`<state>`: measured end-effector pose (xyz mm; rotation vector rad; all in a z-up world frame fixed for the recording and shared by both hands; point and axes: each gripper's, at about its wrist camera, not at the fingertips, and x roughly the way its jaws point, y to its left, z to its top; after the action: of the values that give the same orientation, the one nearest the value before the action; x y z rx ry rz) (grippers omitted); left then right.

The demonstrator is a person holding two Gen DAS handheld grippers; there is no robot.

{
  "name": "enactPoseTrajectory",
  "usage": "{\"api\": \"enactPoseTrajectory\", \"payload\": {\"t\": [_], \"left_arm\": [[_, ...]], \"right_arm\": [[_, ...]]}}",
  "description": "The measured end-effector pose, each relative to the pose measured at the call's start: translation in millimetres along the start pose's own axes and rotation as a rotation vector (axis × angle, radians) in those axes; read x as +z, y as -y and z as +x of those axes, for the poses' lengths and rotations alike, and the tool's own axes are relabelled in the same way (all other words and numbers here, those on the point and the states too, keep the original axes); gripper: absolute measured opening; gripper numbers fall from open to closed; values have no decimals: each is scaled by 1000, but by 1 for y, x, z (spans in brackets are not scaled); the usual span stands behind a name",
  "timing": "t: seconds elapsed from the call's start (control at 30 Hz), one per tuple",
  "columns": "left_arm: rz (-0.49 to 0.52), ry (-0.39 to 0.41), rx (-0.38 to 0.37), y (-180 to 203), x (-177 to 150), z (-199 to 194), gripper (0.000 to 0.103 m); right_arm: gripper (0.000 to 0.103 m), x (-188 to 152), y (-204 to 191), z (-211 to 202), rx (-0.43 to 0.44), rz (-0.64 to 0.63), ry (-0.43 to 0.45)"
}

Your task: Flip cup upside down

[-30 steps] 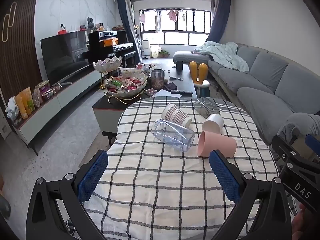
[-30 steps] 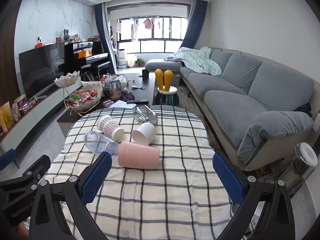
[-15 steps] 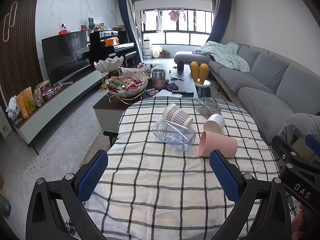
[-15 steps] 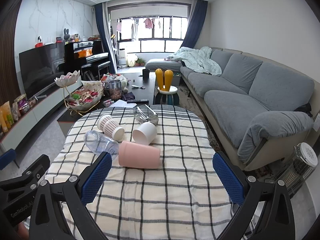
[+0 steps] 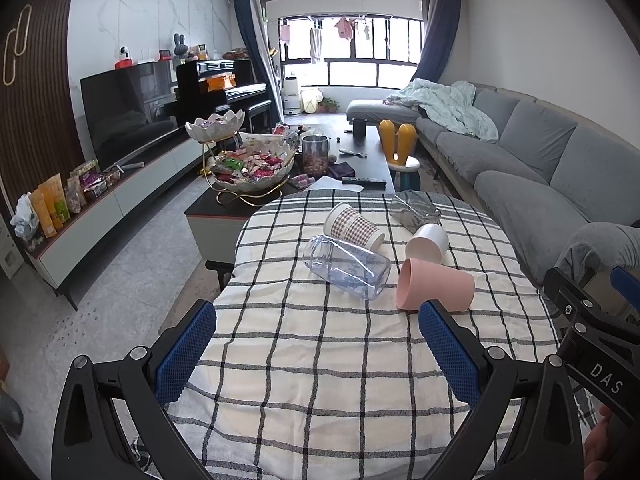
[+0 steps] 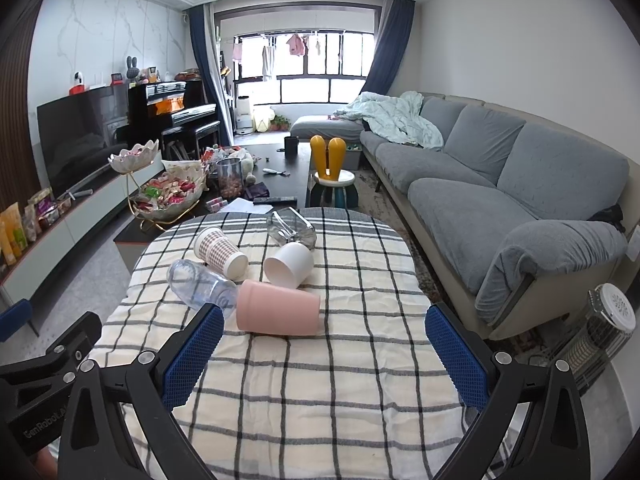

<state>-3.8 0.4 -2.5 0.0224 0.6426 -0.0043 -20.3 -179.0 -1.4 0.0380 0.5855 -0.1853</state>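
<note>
Five vessels are counted lying on their sides on the checked surface [image 5: 320,364]: a pink cup [image 5: 436,286], a white cup [image 5: 427,242], a checked paper cup [image 5: 354,227], a clear plastic jar [image 5: 346,268] and a clear grey glass [image 5: 414,209] at the far edge. In the left wrist view the pink cup's open mouth is seen facing left toward the jar, just beside it; whether they touch cannot be told. In the right wrist view only its closed side is presented, and it lies near the tip of the left blue pad [image 6: 194,356]. The left tool [image 5: 316,356] is held with its two pads wide apart and nothing between them, near the front of the surface; the right tool [image 6: 325,356] is likewise spread wide and unloaded. Part of the right tool's black frame is seen at the right edge of the left wrist view, and part of the left tool's frame at the lower left of the right wrist view. A small heater [image 6: 604,332] on the floor beside the grey sofa [image 6: 500,200] is seen only in the right wrist view. One television [image 5: 128,112] and one piano [image 5: 228,88] stand at the far left.
</note>
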Motion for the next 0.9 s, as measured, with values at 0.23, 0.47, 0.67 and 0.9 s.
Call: {"api": "enactPoseTrajectory", "payload": {"t": [0.23,0.47,0.67,0.9], "left_arm": [[4,0,10,0,-2,4,103],[4,-5,12,-1,-3,5,103],[6,-4,13,-1,-3,5,103],[2,-12,11,-4,-4,8,103]], "right_arm": [[102,1,0,0,2,-1,-2],[102,1,2,1,3,-2,-4],[102,-2,-1,3,3,-2,-5],[102,-1,-1,3,2,-1,-7]]}}
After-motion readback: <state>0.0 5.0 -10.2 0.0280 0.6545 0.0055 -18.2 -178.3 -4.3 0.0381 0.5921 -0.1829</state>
